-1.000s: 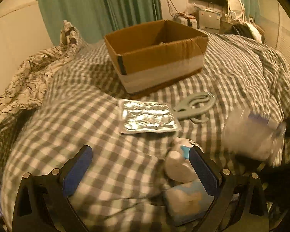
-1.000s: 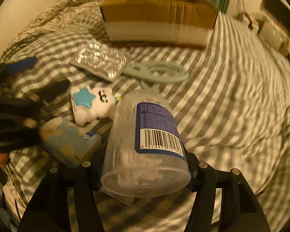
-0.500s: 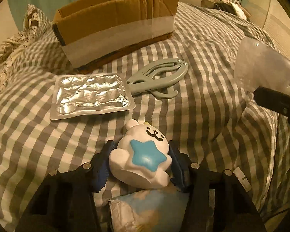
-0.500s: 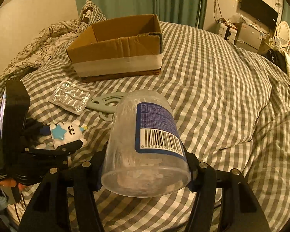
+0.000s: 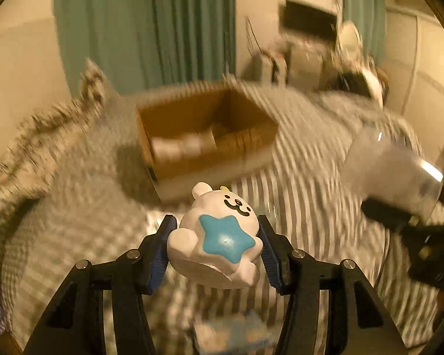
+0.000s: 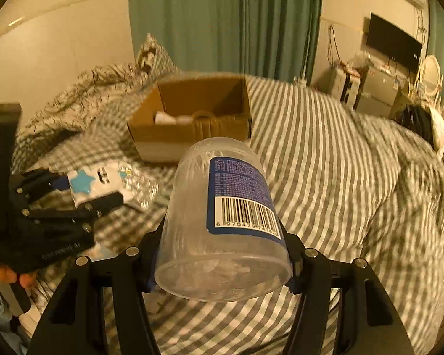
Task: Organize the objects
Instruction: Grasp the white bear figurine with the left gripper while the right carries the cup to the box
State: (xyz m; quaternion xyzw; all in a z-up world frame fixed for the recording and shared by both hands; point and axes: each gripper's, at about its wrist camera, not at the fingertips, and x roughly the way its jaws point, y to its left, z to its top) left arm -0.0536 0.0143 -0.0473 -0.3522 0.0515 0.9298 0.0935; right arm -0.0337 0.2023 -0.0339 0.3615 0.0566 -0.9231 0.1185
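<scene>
My left gripper (image 5: pixel 216 251) is shut on a white bear toy (image 5: pixel 219 236) with a blue star, held in the air above the bed. The toy also shows in the right wrist view (image 6: pixel 94 182). My right gripper (image 6: pixel 222 254) is shut on a clear plastic jar (image 6: pixel 222 222) with a blue barcode label, also lifted; it shows at the right of the left wrist view (image 5: pixel 390 174). An open cardboard box (image 5: pixel 204 136) stands ahead on the checked bedcover, with some items inside; the right wrist view shows it too (image 6: pixel 192 118).
A silver blister pack (image 6: pixel 139 186) lies on the checked bedcover (image 6: pixel 325 153) before the box. A light-blue packet (image 5: pixel 233 331) lies under the left gripper. A crumpled patterned blanket (image 6: pixel 83 88) is at the left. Green curtains, a TV and shelves stand beyond the bed.
My left gripper closed on the bear toy and lifted it off the bed toward the box. My right gripper rose with the jar.
</scene>
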